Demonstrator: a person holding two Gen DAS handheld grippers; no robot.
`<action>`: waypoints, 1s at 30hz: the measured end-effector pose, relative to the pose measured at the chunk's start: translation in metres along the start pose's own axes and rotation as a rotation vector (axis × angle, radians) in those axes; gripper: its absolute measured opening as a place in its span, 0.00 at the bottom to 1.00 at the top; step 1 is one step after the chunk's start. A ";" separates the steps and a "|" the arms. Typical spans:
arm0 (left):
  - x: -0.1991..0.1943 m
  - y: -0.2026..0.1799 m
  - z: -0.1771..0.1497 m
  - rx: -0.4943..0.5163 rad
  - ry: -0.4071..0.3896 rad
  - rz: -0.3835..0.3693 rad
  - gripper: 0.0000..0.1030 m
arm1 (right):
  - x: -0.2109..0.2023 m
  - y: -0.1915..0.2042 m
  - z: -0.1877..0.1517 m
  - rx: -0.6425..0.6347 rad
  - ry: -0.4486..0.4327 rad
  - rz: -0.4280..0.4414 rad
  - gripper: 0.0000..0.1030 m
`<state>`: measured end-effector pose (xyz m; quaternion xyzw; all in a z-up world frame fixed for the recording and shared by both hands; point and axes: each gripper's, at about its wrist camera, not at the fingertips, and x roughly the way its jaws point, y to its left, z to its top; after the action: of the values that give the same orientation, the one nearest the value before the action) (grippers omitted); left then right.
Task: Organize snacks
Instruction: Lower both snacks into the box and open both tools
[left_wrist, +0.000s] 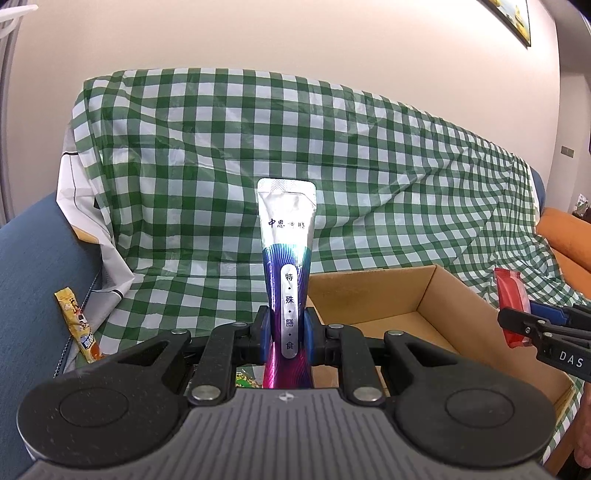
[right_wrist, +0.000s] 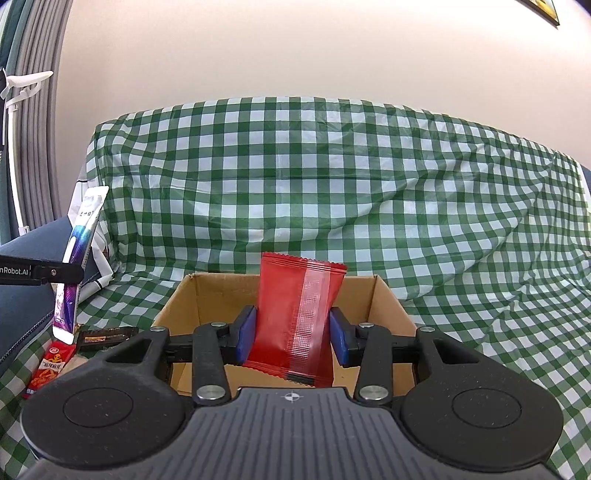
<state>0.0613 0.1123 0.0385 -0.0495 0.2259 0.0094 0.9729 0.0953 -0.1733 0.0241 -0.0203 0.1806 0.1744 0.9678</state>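
We note the silver-and-purple sachet (left_wrist: 287, 273) as glossy foil-look film, mirror-bright at its top seal. The red packet (right_wrist: 295, 317) is shiny film with a ribbed back seam and crimped ends. The cardboard box (right_wrist: 388, 306) reads as matt brown corrugated board. The checked cover (left_wrist: 221, 166) looks like thin, creased sheet with a slight sheen. On the left gripper (left_wrist: 286, 334) we record speckled matt black plastic, smooth blue pads (left_wrist: 264, 338) and bright metal pins.
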 end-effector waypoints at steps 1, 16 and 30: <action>0.000 0.000 0.000 0.002 0.000 -0.001 0.19 | 0.000 0.000 0.000 0.000 0.000 0.000 0.42; 0.003 -0.006 -0.001 0.023 0.006 -0.016 0.19 | -0.003 0.000 0.001 -0.005 0.000 -0.003 0.42; -0.003 -0.027 -0.005 0.045 -0.035 -0.075 0.19 | -0.004 -0.006 0.000 0.022 -0.015 -0.069 0.42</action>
<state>0.0574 0.0847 0.0380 -0.0357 0.2070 -0.0315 0.9772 0.0943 -0.1805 0.0256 -0.0148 0.1742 0.1389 0.9748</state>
